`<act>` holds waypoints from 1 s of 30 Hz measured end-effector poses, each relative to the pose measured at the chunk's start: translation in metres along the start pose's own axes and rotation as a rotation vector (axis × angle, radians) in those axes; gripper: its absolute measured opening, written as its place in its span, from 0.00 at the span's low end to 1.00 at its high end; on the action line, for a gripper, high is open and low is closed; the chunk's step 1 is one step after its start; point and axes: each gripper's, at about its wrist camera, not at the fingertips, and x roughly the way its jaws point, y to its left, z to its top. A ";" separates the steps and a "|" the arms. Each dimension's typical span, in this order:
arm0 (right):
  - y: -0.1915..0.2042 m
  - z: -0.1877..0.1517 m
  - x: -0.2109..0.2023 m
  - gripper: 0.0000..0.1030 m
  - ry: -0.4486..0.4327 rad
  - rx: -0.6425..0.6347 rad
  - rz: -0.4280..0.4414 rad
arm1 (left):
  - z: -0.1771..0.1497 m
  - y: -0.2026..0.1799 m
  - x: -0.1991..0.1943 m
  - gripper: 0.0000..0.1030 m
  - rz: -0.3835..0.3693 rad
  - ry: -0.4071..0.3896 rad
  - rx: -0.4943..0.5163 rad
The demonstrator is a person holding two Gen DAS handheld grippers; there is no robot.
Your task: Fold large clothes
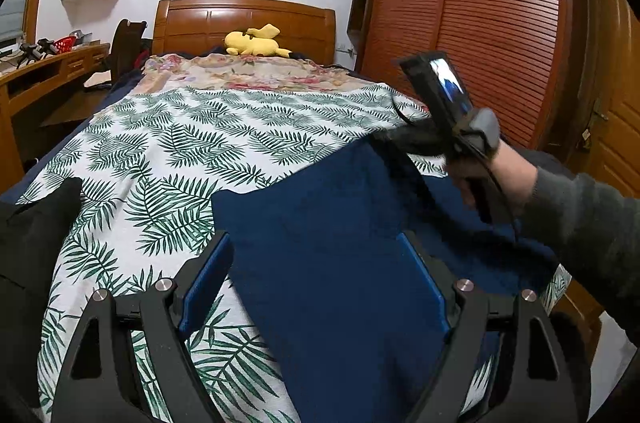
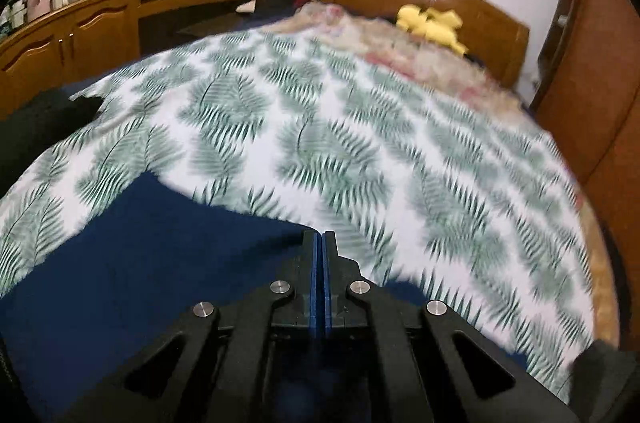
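The navy garment [image 1: 332, 243] lies on the leaf-print bedspread [image 1: 168, 159], reaching toward 5 o'clock. The left gripper [image 1: 316, 267] hovers over it, fingers wide apart. The right gripper [image 2: 320, 239] (its view blurred) has fingers pressed together at the cloth's edge; whether they pinch fabric cannot be told.

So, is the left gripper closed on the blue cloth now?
No. In the left wrist view the left gripper stands wide open, its two blue pads far apart, with the blue cloth lying flat between them.
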 end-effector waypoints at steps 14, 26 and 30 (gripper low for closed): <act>-0.028 0.000 -0.008 0.59 0.030 0.044 -0.013 | 0.012 -0.027 0.013 0.81 -0.068 -0.024 0.013; -0.168 -0.101 -0.003 0.58 0.271 0.301 -0.177 | 0.010 -0.067 0.055 0.81 -0.114 0.040 0.044; -0.194 -0.127 0.011 0.58 0.317 0.367 -0.192 | 0.008 -0.071 0.063 0.81 -0.104 0.056 0.055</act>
